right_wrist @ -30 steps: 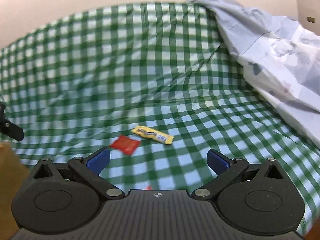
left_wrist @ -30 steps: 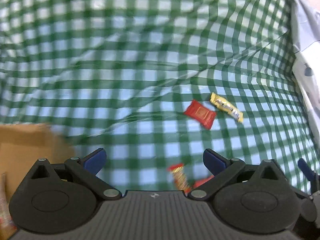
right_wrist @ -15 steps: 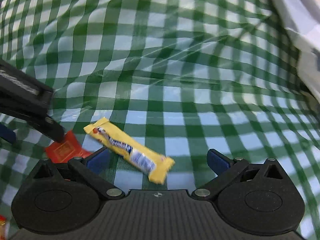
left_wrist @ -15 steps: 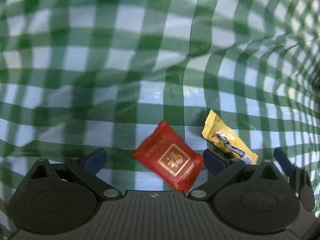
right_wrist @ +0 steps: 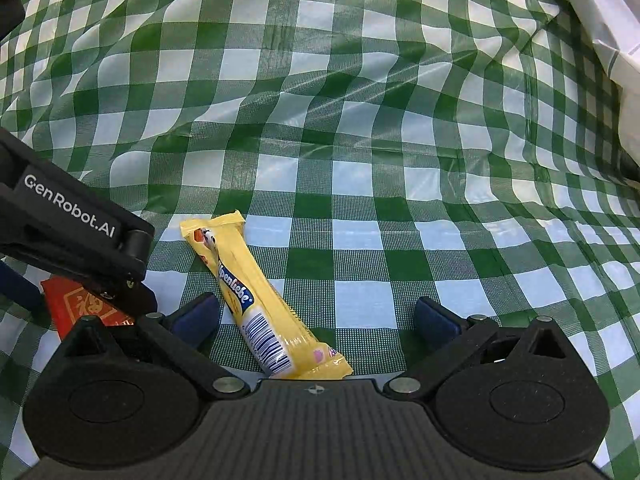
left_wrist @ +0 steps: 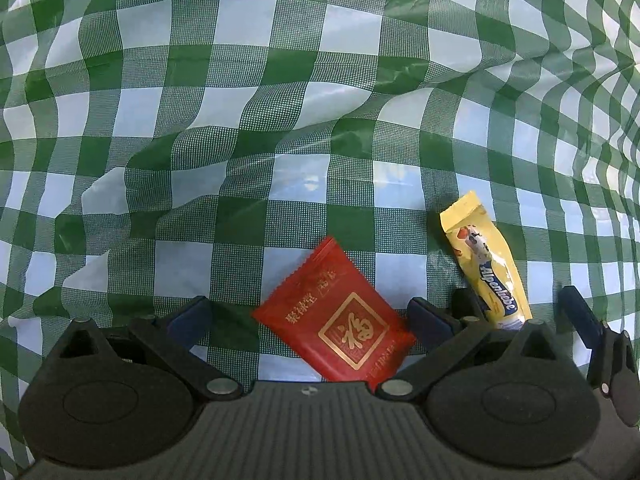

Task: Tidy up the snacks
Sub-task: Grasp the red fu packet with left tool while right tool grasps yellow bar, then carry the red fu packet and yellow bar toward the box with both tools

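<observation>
1. The left gripper [left_wrist: 308,316] hangs low over the green-and-white checked cloth [left_wrist: 280,100], its blue-tipped fingers [left_wrist: 190,316] spread wide and grasping nothing.
2. The red packet [left_wrist: 336,320] lies flat on the cloth between those fingers, nearer the right-hand one, its gold square emblem facing up and one corner hidden under the gripper body.
3. Just right of the red packet, outside the left gripper's right finger, lies the yellow candy bar [left_wrist: 484,260], apart from the packet and angled with its far end leaning toward it.
4. The right gripper [right_wrist: 316,314] also hovers low, its fingers [right_wrist: 434,316] released and wide apart.
5. The candy bar [right_wrist: 256,296] rests between them, close to the left-hand finger; whether it touches that finger I cannot tell. Its barcode end points toward the gripper body.
6. In the right wrist view the red packet [right_wrist: 76,308] shows left of the bar, partly covered by the left gripper's black frame.
7. Far right of the bar, a pale crumpled sheet [right_wrist: 600,12] lies over the cloth's edge.
</observation>
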{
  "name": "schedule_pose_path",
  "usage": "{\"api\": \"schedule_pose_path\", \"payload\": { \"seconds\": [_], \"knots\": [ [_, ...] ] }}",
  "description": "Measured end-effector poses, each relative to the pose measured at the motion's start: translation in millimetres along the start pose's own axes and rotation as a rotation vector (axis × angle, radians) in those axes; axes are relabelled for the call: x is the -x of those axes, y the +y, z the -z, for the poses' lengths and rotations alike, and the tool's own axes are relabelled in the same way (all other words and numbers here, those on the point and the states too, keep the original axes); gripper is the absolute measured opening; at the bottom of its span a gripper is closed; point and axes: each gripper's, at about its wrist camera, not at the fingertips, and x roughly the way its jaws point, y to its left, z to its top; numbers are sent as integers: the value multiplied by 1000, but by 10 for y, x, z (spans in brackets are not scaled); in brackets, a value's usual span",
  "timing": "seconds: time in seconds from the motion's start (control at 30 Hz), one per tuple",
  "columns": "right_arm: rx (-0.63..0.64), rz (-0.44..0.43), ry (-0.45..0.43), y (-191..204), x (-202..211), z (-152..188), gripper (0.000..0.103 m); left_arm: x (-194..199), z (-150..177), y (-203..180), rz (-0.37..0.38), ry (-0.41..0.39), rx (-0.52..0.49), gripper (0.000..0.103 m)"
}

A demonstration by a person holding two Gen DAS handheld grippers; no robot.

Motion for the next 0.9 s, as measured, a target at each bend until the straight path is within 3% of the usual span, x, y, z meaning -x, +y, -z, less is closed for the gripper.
{"api": "schedule_pose_path", "payload": {
  "seconds": [0.13, 0.17, 0.2, 0.23, 0.27, 0.3, 0.5, 0.67, 0.9],
  "knots": [
    [1, 1, 0, -2, -1, 3, 102, 7, 42, -97, -19, -5, -29, 103],
    [2, 1, 4, -1, 34, 5, 99, 20, 49, -107, -23, -6, -41, 96],
    [5, -4, 7, 7, 86, 13, 82, 62, 71, -102, -32, -22, -51, 90],
    [10, -19, -3, 11, 145, 17, 69, 115, 104, -98, -31, -46, -61, 71],
    [20, -29, -13, 21, 174, 7, 43, 183, 137, -77, -13, -69, -81, 48],
    [28, -31, -14, 52, 222, 14, 27, 225, 162, -57, 1, -76, -101, 45],
    [22, -48, 3, 151, 392, 82, 26, 406, 445, 98, 48, -93, -188, 34],
    [-87, -36, -21, 141, 753, 127, 26, 652, 729, 225, 63, -120, -255, 33],
    [-194, -23, -20, 200, 1255, 280, 26, 1132, 987, 535, 69, -157, -264, 33]
  ]
}}
